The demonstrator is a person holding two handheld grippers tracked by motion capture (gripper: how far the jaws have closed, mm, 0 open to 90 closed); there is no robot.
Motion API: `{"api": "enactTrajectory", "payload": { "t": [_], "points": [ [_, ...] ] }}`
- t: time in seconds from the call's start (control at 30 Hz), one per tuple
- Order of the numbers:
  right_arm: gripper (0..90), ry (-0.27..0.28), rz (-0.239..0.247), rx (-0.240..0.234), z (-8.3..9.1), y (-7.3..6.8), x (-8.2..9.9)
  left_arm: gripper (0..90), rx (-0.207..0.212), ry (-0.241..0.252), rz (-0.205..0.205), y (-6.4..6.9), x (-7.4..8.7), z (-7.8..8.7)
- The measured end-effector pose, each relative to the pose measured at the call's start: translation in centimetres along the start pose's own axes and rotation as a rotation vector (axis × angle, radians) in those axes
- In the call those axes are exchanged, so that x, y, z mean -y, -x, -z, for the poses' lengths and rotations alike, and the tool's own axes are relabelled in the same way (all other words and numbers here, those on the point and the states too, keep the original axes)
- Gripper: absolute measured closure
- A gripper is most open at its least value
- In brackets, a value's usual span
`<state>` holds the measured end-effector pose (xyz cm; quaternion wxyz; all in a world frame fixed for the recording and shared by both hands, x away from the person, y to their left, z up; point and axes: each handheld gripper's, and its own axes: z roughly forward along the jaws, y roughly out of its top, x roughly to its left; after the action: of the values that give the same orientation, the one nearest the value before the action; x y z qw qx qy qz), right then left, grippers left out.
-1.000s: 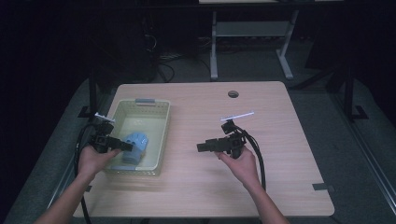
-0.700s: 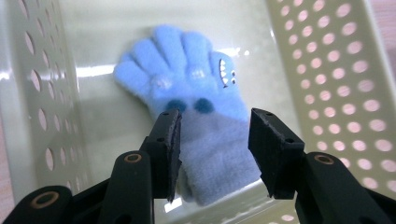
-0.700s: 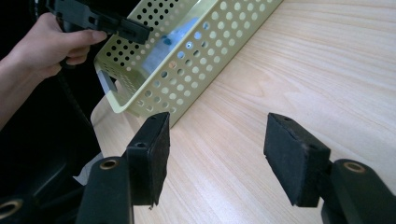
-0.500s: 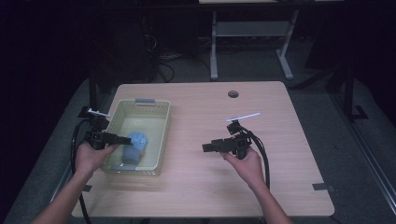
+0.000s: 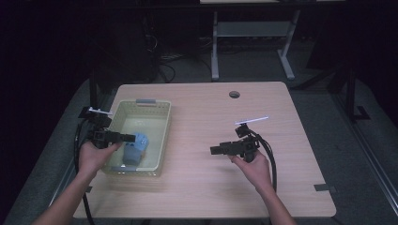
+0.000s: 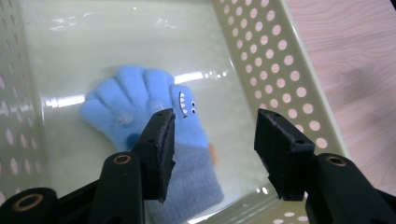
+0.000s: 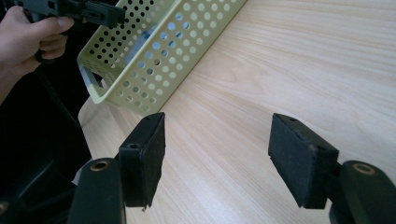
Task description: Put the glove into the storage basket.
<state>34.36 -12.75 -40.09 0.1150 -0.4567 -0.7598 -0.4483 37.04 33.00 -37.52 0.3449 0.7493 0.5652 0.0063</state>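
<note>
Currently left gripper [image 6: 212, 154] hangs w/ jaws wide over glove [image 6: 159, 126] in basket [image 6: 280, 70]; glove lies under inner jaw, so re-centre before any pinch. Right gripper [image 7: 224, 154] wide, empty.

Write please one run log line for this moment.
left gripper: open, above blue knit glove lying in pale yellow perforated plastic basket | right gripper: open, empty, over light wooden table
</note>
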Motion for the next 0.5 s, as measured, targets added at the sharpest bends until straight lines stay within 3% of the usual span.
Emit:
{"api": "enactTrajectory", "payload": {
  "t": [0.5],
  "points": [
    [34.6, 0.02, -0.015, 0.005, 1.0, 0.8, 0.5, 42.7, 0.066, 0.05, -0.028, 2.3, -0.8, -0.3]
  ]
}}
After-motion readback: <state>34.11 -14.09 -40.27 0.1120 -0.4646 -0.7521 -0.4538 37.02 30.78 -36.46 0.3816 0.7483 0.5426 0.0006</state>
